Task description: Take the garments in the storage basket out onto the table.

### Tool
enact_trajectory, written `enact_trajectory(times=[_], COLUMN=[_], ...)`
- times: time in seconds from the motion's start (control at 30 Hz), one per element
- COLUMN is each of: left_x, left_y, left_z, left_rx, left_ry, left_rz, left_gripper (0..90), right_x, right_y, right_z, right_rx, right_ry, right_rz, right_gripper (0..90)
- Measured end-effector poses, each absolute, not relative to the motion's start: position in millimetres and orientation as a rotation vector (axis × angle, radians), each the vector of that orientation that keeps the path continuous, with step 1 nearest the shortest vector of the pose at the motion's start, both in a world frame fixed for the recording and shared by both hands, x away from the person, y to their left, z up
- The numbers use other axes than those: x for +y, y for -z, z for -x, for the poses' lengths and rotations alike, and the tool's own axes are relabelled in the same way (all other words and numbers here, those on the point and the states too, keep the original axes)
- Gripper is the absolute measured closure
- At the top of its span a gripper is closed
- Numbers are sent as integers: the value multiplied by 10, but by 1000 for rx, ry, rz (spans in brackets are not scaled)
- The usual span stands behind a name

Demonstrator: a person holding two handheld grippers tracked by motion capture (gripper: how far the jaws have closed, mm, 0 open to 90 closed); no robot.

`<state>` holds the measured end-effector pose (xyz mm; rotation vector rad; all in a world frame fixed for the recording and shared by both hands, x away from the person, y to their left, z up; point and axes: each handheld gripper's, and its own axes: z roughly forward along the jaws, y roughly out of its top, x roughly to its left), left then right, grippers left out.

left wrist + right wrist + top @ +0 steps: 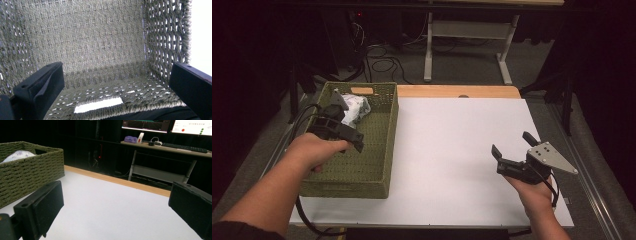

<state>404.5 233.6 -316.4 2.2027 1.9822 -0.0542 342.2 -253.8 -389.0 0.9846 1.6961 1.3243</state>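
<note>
Fingers (40, 87) of the left gripper (343, 131) stand wide apart with nothing between them, pointing into the olive-green woven rectangular basket (379, 175) toward its near wall and handle slot. That gripper hangs inside the basket, over its bare woven floor, held by the person's left hand (314, 150). At the basket's far end lies a crumpled white patterned cloth (354, 109), just beyond the gripper. The basket sits on the left part of the white-topped bench (452, 145), which has a pale wooden far edge. The right gripper (513, 150) also has its fingers (41, 207) spread wide and empty, held by the right hand (537, 192) above the bench's right side, well apart from the basket. Beyond the bench stands a desk with a keyboard (185, 147) and screens.
</note>
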Motion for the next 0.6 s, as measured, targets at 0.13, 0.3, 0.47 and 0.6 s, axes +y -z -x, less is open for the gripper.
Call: enact_trajectory(times=[0.13,0.3,0.47,0.6], left_x=[2336,2332,2331,2332], left_y=[3164,3164,3168,3166], left_z=[-4047,-4053,-4048,-4044], left_rx=[1983,1980,1984,1986], left_ry=[53,54,56,56], left_rz=[-2204,-2213,-2213,-2213], left_gripper=[7,7,7,7], right_x=[-2538,-2533,-2520,-2516], right_y=[3905,3907,3910,3913], right_z=[-3416,-3410,-3410,-3412], right_rx=[1703,1703,1710,1710], right_ry=[-1321,-1319,-1315,-1315], right_rz=[-986,-986,-984,-983], right_gripper=[4,4,5,5])
